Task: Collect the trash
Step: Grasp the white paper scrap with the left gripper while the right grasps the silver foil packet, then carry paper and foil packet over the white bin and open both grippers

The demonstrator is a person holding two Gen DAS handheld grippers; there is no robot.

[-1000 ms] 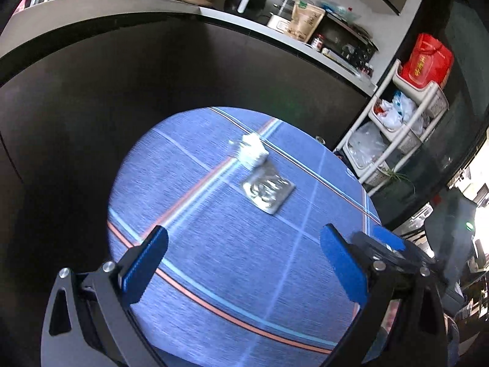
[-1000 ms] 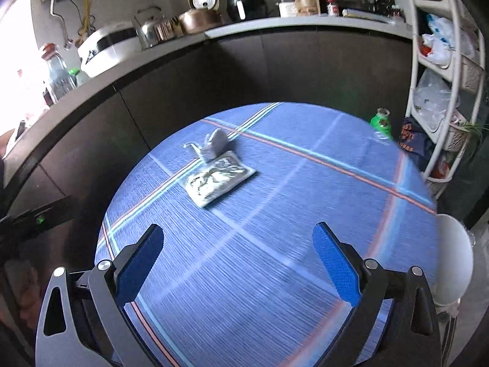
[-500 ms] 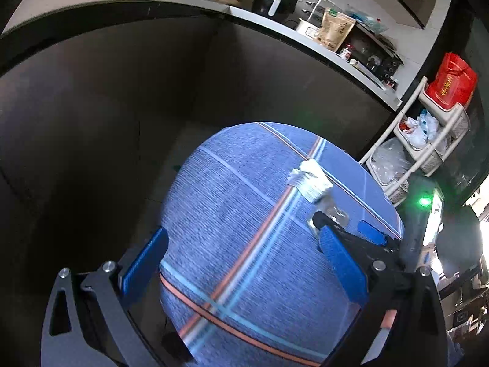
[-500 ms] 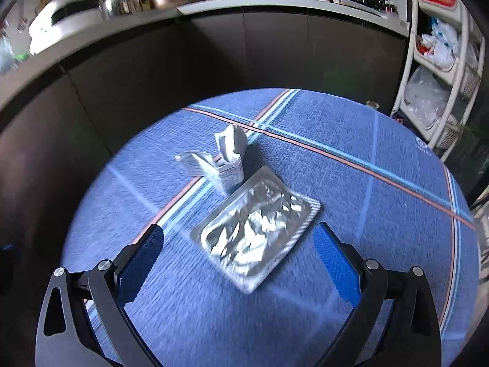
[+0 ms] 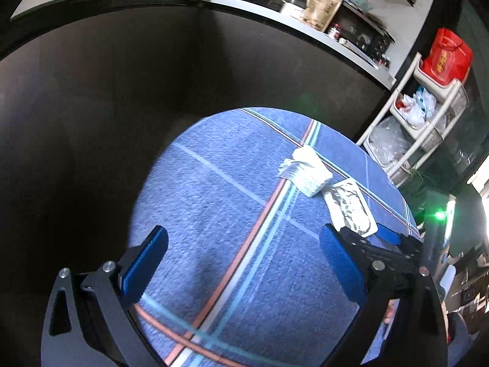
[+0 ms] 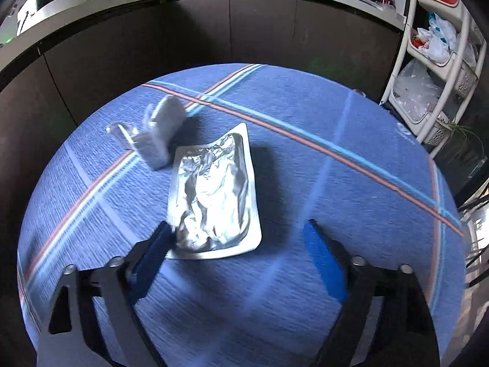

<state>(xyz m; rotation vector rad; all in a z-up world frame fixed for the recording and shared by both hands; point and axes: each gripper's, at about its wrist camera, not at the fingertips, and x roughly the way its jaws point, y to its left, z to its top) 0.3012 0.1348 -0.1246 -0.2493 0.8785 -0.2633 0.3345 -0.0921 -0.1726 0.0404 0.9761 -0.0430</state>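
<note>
A flat silver foil pouch [image 6: 214, 192] lies on the round table with the blue striped cloth [image 6: 321, 140]. A crumpled white paper carton [image 6: 159, 134] lies just beyond it to the left. My right gripper [image 6: 238, 250] is open and low over the table, its left finger at the pouch's near left corner. In the left wrist view the pouch [image 5: 351, 208] and the carton [image 5: 305, 171] lie at the right. My left gripper [image 5: 244, 263] is open and empty above the cloth, left of both. The right gripper shows behind its right finger.
A dark curved counter [image 6: 214, 15] with kitchen appliances rings the table's far side. A white shelf rack [image 6: 440, 61] with plastic bags stands at the right, also in the left wrist view [image 5: 412, 122]. The table edge drops to dark floor at the left.
My right gripper has moved forward and down to the foil pouch, its left finger now at the pouch's corner. My left gripper has drifted slightly; both stay open.
</note>
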